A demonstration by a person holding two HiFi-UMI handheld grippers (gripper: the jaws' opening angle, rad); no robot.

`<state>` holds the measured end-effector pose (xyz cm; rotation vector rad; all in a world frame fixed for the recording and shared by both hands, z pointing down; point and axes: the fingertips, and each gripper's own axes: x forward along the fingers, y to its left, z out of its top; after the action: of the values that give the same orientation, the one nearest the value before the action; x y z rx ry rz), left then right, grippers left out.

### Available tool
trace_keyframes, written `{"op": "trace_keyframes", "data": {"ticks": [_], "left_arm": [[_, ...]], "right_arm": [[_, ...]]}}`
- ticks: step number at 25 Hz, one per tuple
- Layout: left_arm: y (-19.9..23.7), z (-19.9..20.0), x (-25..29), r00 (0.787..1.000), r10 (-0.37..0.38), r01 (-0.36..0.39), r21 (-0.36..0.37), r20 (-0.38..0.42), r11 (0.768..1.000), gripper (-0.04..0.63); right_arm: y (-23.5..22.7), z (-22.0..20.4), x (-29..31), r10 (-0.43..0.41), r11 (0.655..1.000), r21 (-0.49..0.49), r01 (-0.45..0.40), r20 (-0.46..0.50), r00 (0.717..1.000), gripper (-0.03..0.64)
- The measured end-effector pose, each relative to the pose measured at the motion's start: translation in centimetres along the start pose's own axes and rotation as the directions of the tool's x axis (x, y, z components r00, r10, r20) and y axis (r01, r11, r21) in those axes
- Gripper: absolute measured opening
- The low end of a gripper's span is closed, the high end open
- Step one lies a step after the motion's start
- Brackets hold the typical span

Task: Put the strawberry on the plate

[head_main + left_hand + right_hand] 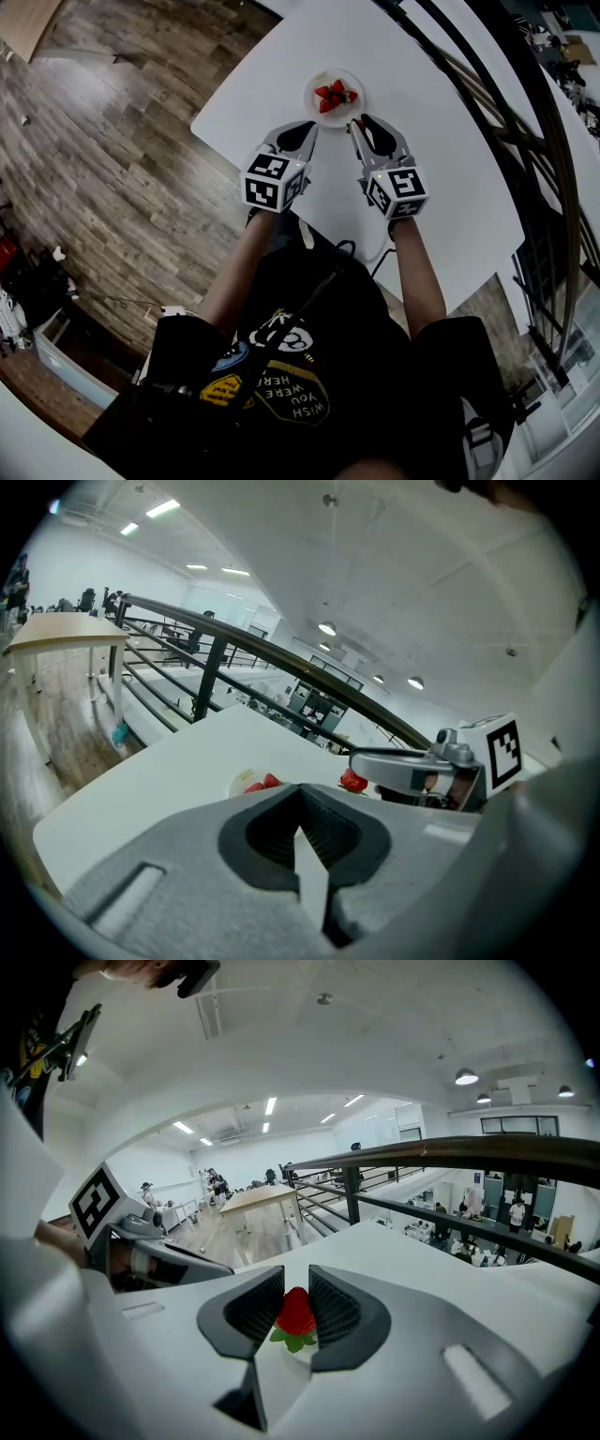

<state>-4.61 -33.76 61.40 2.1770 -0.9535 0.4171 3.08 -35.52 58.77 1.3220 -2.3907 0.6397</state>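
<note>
- Furthest left, a wooden floor (112,141) borders the white bench (272,66), whose rounded corner points toward it.
- Left tool (305,131): it is held above the bench in the person's left hand, with its marker cube (274,181) on the person's side. Its tips lie near the plate's near left rim. In the left gripper view the ribbed pads (272,832) meet at their tips, so the jaws are together with nothing between them.
- Plate (312,108): it is small, round and white, and rests on the bench just beyond the tips of both tools. Other strawberries (335,96), red, lie at its centre.
- Right tool (361,124): it is held in the person's right hand, level with the left tool and just beside it. In the right gripper view the jaws are clamped on the strawberry (295,1312), with a dark pad touching each side. The red point faces away from the camera and the green leaves toward the tool's body.
- Position of the strawberry: in the head view it sits at the plate's near right rim, apart from the fruit already on the plate. Whether it hangs over the rim or just beside it cannot be told.
- Far right, a dark railing (525,122) curves past the bench's edge.
</note>
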Motion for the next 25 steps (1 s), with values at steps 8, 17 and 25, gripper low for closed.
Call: {"op": "trace_keyframes", "data": {"ticks": [8, 17, 25], "left_arm": [[0.8, -1.1, 2.0, 0.999, -0.020, 0.020, 0.009, -0.051, 1.000, 0.002], [2.3, -2.0, 4.3, 0.997, -0.025, 0.024, -0.013, -0.077, 1.000, 0.002], [4.0, -3.2, 5.9, 0.992, 0.003, -0.004, -0.006, -0.123, 1.000, 0.002]], "right_arm": [[-1.2, -1.7, 1.7, -0.005, 1.000, 0.019, 0.005, -0.039, 0.999, 0.084], [-2.3, -3.4, 3.8, -0.005, 1.000, 0.029, 0.007, -0.071, 0.997, 0.084], [-3.1, -6.1, 6.0, -0.007, 1.000, -0.006, 0.006, -0.126, 0.992, 0.084]]}}
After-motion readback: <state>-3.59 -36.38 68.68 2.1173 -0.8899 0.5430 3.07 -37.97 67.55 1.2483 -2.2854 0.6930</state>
